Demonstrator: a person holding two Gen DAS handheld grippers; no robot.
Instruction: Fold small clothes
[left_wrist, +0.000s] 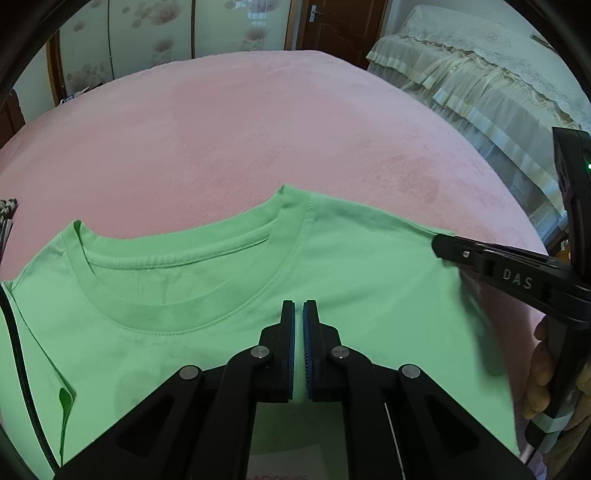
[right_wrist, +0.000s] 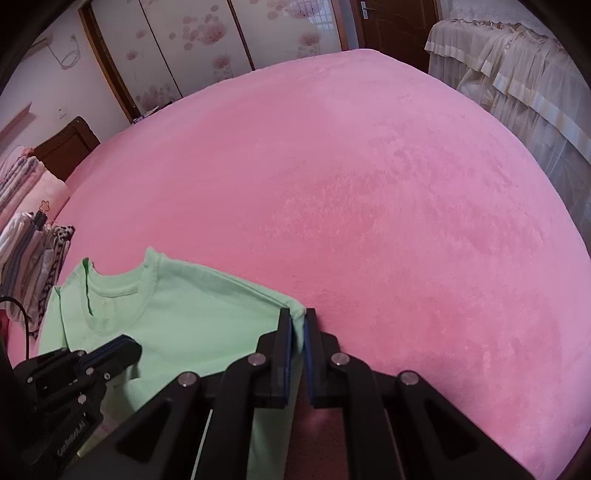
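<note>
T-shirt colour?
Light green t-shirt, plain, no print visible; clearest in the left wrist view.

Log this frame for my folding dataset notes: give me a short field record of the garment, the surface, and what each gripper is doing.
garment: green t-shirt, lying flat, collar facing away
surface: pink blanket
left gripper: shut, over the shirt below the collar; whether it pinches cloth cannot be told
right gripper: shut on the shirt's shoulder edge
background: cream-covered furniture; stacked cloths at the left
</note>
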